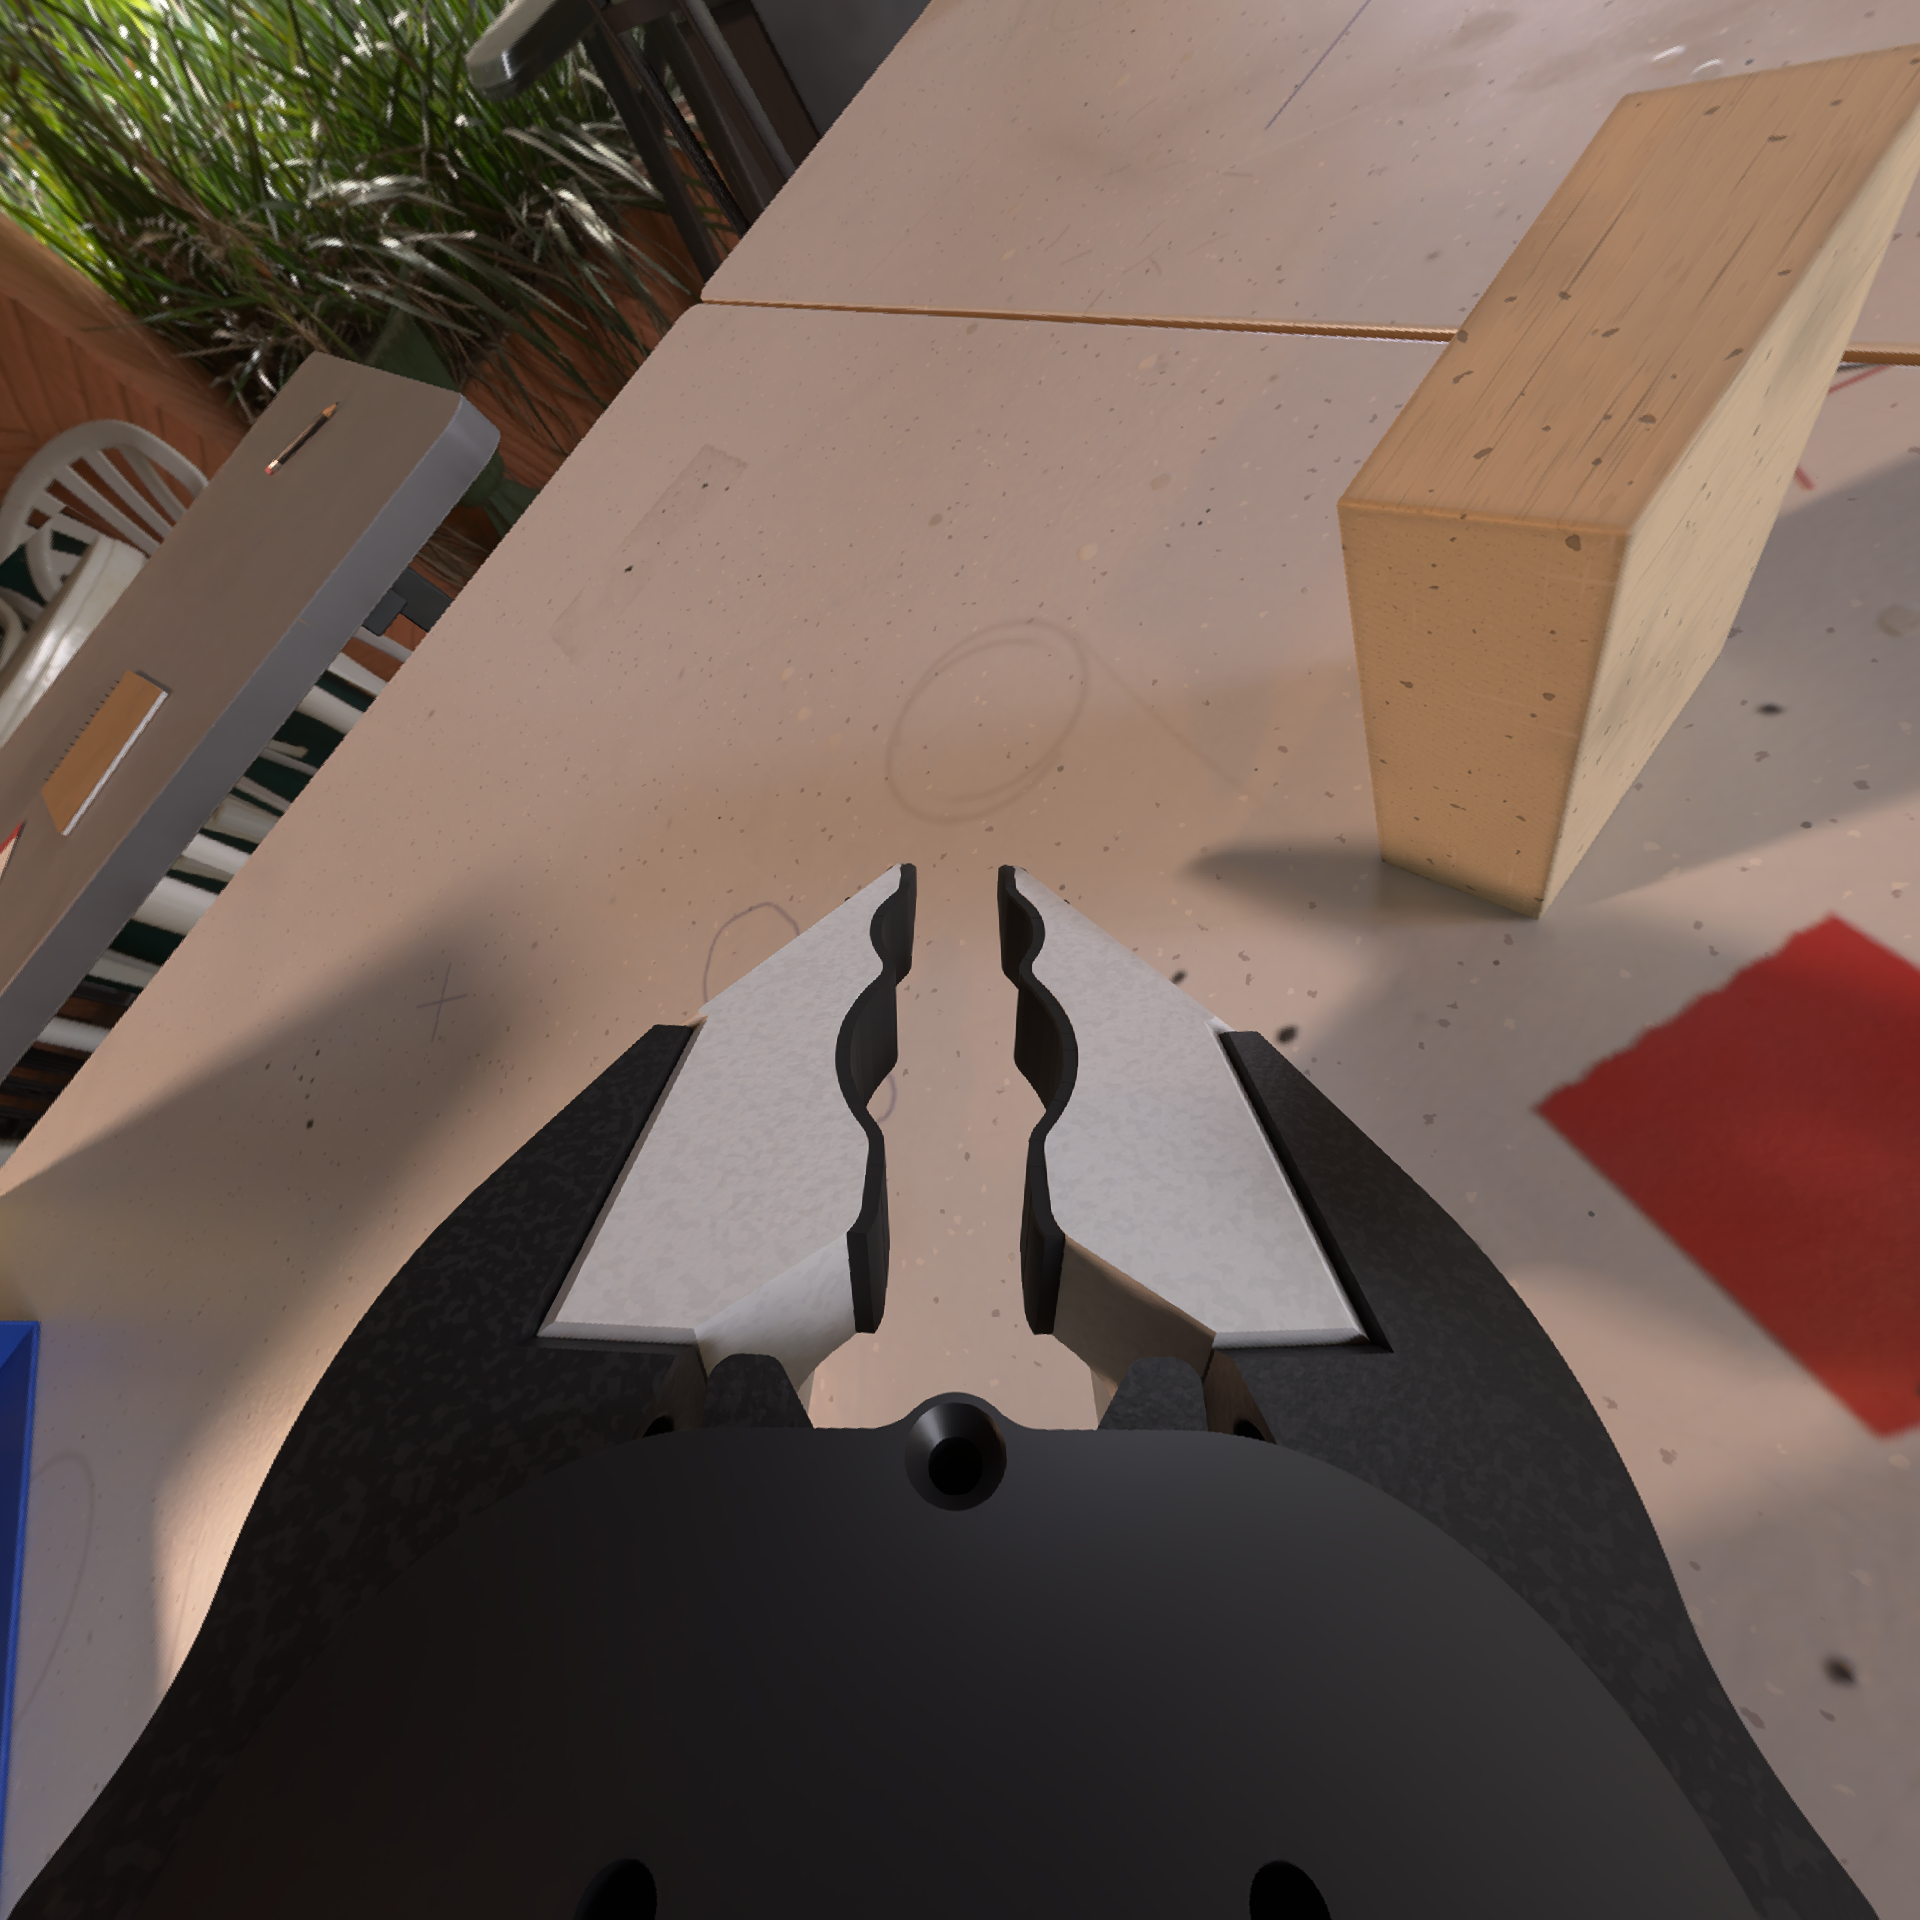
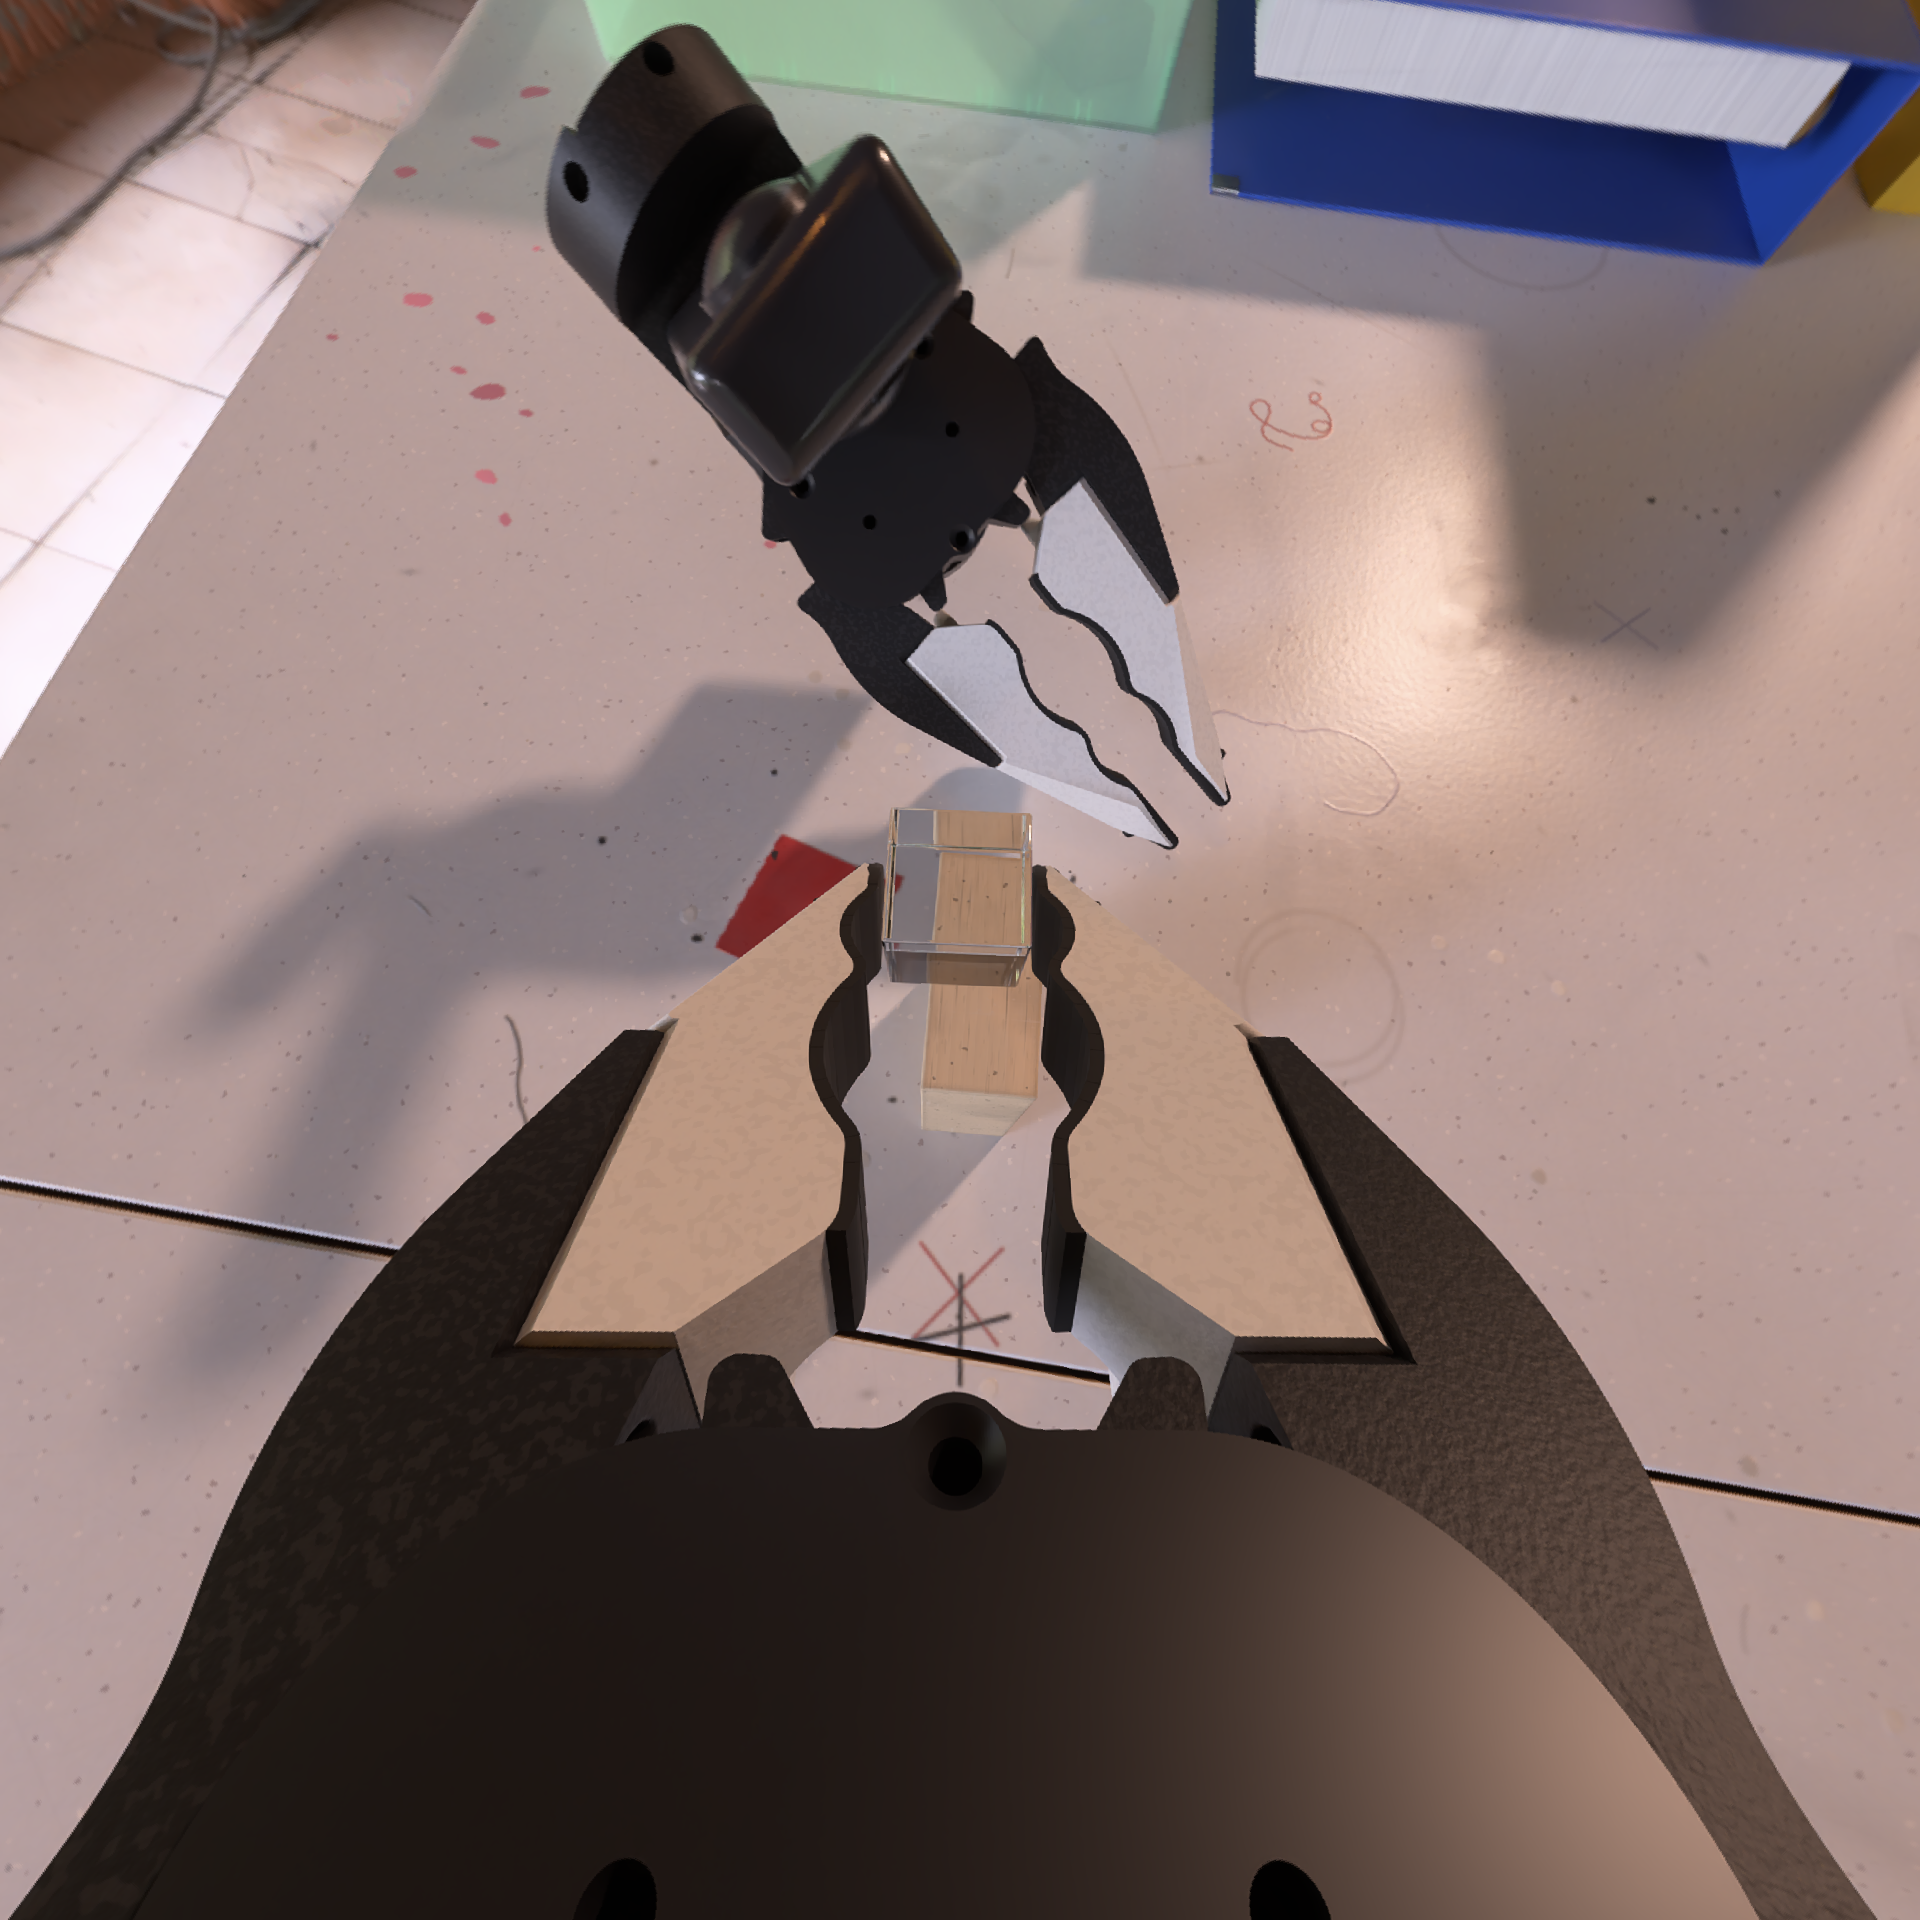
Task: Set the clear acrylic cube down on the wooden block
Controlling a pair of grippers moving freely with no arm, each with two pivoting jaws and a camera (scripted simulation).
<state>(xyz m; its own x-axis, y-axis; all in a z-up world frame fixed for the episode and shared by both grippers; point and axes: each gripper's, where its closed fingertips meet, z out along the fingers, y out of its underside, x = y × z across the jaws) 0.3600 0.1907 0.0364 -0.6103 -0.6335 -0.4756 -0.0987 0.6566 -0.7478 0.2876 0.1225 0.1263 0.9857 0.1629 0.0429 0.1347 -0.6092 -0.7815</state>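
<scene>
Clear acrylic cube (image 2: 958,896) sits pinched between the fingertips of my right gripper (image 2: 958,891), held over the wooden block (image 2: 982,1049), which stands on the speckled table (image 2: 1558,935); contact with the block I can't tell. My left gripper (image 1: 956,883) holds nothing, jaws parted by a narrow gap, hovering near the block (image 1: 1621,488). Red patch (image 1: 1756,1164) lies just beside the block, blue bin (image 2: 1558,177) well apart.
</scene>
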